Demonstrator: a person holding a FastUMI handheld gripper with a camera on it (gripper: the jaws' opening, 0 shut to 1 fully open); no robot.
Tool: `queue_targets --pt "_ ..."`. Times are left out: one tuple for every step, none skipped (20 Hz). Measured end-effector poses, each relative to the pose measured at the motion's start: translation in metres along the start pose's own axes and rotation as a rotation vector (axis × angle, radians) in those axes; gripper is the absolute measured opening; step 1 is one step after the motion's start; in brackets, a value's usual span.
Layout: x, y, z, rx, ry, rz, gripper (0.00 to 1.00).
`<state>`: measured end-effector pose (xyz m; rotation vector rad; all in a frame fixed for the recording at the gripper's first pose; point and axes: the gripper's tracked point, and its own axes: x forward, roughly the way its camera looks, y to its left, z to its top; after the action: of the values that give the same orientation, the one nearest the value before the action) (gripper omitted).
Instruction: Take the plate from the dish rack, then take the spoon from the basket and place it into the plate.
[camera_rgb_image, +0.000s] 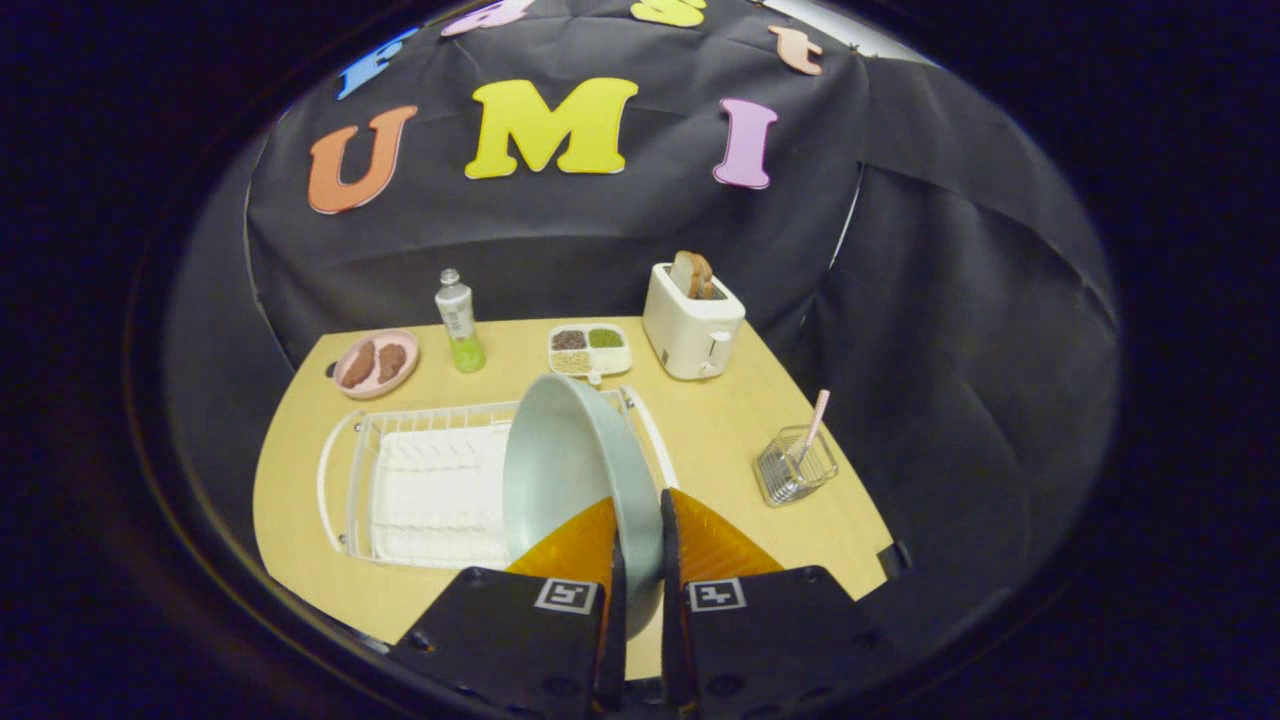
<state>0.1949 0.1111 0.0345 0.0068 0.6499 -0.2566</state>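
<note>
The plate (575, 470) is clamped by its rim in the claw (640, 560), held on edge over the rack (420, 490), apparently so it clears the slots. The spoon (815, 420) is left upright in the basket (795, 468) on the surface (720, 420).

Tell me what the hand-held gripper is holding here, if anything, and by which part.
The hand-held gripper is shut on the grey-green plate, pinching its near rim between both orange fingers, above the white dish rack.

The gripper (640, 530) jaws clamp the plate (575, 460) rim, holding it on edge above the dish rack (430, 490); the spoon (815, 420) stands in its basket (795, 467).
</note>
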Motion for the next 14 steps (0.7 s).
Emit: queue_targets --pt "-0.004 0.0 -0.009 0.019 0.001 0.032 0.2" --pt "-0.004 -0.001 -0.02 0.025 0.005 0.067 0.19" --pt "-0.004 -0.001 -0.033 0.028 0.018 0.102 0.2" --pt "-0.002 -0.001 -0.045 0.039 0.029 0.139 0.19" --pt "0.001 -0.003 -0.058 0.045 0.041 0.169 0.19" --pt "0.006 -0.007 -0.068 0.063 0.05 0.19 0.2" --pt "0.012 -0.01 -0.079 0.087 0.06 0.208 0.19" --pt "0.018 -0.01 -0.09 0.106 0.072 0.227 0.19" --pt "0.023 -0.009 -0.103 0.122 0.092 0.252 0.19" --pt "0.028 -0.008 -0.116 0.12 0.111 0.278 0.19" --pt "0.033 -0.007 -0.127 0.122 0.124 0.296 0.19" --pt "0.037 -0.005 -0.138 0.117 0.132 0.314 0.19" --pt "0.042 -0.002 -0.147 0.114 0.138 0.338 0.19" --pt "0.047 0.0 -0.158 0.115 0.148 0.359 0.19"
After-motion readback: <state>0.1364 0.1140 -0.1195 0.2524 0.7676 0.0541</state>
